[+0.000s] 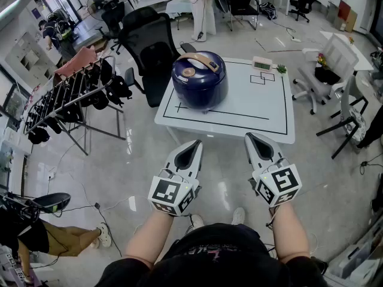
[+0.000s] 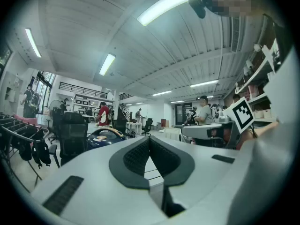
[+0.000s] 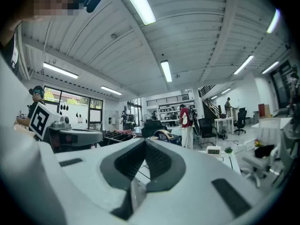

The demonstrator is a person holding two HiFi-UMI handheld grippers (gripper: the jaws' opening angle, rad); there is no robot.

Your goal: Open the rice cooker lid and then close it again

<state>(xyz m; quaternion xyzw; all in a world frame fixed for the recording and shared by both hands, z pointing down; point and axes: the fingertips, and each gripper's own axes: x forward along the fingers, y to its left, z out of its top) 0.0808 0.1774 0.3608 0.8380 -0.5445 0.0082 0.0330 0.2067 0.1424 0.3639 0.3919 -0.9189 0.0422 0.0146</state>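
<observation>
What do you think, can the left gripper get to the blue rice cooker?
Probably yes: the left gripper is short of the table, but nothing stands between it and the rice cooker.

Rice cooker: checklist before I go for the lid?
1. Rice cooker upright on the table: ok.
2. Lid down, tan handle across the top: ok.
3. Left tongs empty: ok; jaws together, so open them before any grasp.
4. Right tongs empty: ok; jaws together too.
5. Tongs within reach of the cooker: not ok; both are held short of the table's near edge.
6. Where the release catch sits: cannot tell from these views.
</observation>
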